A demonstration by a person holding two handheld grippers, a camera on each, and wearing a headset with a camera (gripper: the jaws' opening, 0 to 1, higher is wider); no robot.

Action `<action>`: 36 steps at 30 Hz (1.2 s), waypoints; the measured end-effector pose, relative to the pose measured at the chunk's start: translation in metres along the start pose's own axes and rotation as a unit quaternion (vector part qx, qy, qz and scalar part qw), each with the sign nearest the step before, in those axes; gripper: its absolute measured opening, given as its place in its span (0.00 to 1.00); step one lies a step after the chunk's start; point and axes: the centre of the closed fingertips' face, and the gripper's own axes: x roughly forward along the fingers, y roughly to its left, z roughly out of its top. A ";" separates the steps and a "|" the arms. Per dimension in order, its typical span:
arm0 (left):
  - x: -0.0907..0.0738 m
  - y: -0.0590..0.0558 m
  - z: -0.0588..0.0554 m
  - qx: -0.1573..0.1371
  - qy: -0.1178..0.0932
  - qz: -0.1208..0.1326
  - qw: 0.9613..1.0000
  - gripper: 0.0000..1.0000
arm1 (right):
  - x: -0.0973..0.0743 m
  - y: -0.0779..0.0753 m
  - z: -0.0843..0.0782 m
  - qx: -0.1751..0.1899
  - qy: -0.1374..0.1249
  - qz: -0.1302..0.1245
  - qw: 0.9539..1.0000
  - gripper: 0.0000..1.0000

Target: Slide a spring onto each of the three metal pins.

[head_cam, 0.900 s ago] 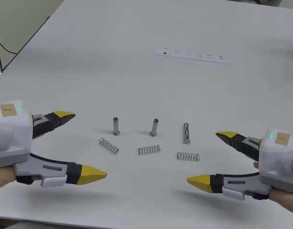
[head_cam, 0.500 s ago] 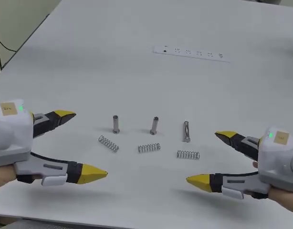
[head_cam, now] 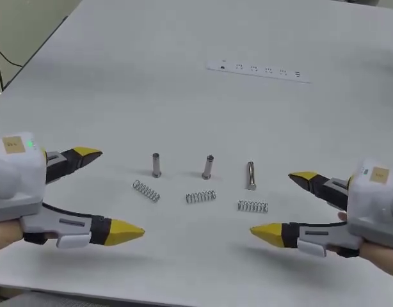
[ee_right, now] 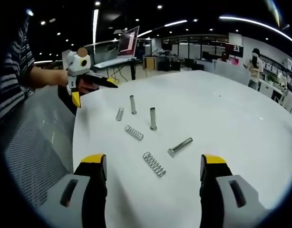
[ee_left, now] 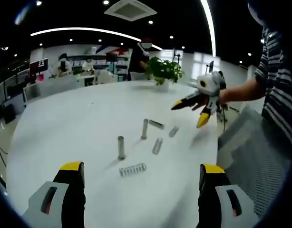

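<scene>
Left claw [head_cam: 120,193]: we record it wide open and empty, yellow tips well apart, held over the near left part of the surface [head_cam: 184,102] and clear of the springs.
Right claw [head_cam: 271,203]: we record it wide open and empty too, at the near right. Its lower tip is near the right spring [head_cam: 253,206] without touching it.
Left spring [head_cam: 146,191]: lies flat on the surface, slanted, just in front of the left pin [head_cam: 156,164] and not on it.
Middle spring [head_cam: 200,196]: lies flat, just in front of the middle pin [head_cam: 207,167] and apart from it.
Right spring: lies flat, just in front of the right pin [head_cam: 250,176] and apart from it.
Left pin: stands upright, bare.
Middle pin: stands upright, bare, between the other two.
Right pin: from the right gripper view we read it as lying on its side, its wider head end toward the right spring. It is bare.
Layout: the pins form one line left to right, and the springs form a second line nearer to us.
Power strip [head_cam: 257,70]: white, flat on the far part of the surface, well beyond the pins.
</scene>
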 end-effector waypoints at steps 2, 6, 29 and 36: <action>0.000 0.000 0.000 -0.001 0.000 0.000 1.000 0.98 | 0.001 -0.004 0.003 0.002 -0.002 -0.001 1.000 0.79; 0.000 -0.002 -0.001 0.000 0.002 -0.001 1.000 0.98 | 0.003 -0.010 0.011 0.007 -0.001 -0.004 1.000 0.76; -0.004 -0.001 -0.003 -0.003 0.005 0.001 1.000 0.98 | 0.039 -0.045 0.031 0.103 0.051 -0.022 0.993 0.43; -0.005 0.000 -0.003 -0.004 0.004 0.004 1.000 0.98 | 0.050 -0.055 0.021 0.147 0.081 -0.042 0.985 0.32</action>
